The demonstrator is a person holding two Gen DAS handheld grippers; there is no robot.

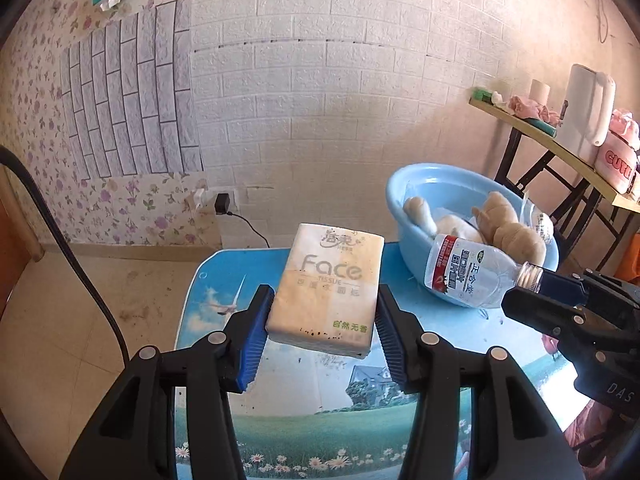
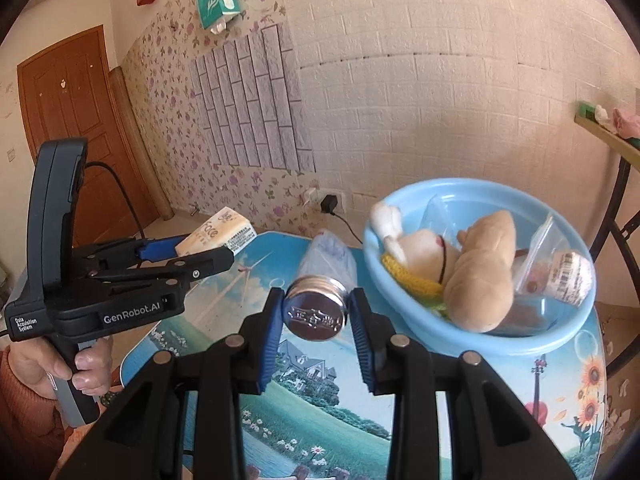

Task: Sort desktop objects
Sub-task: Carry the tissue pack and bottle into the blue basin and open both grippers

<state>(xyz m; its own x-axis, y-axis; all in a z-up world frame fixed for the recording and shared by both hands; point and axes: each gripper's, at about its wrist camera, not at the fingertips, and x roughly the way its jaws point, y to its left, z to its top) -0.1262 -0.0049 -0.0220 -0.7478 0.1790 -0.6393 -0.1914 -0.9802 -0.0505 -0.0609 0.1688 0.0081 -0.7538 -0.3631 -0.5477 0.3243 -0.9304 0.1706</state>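
1. Basin (image 2: 472,344) at the table's (image 2: 320,408) far right: two plush toys (image 2: 480,272) and bagged items (image 2: 560,272) inside.
2. Left gripper (image 1: 322,320) pinches tissue pack (image 1: 328,284), off the table.
3. Right gripper (image 2: 316,312) pinches bottle (image 2: 316,312) by its cap, near the basin's left.

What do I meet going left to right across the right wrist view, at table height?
Left gripper holding the tissue pack → bottle clamped at its cap by the right gripper → blue basin → folding table.
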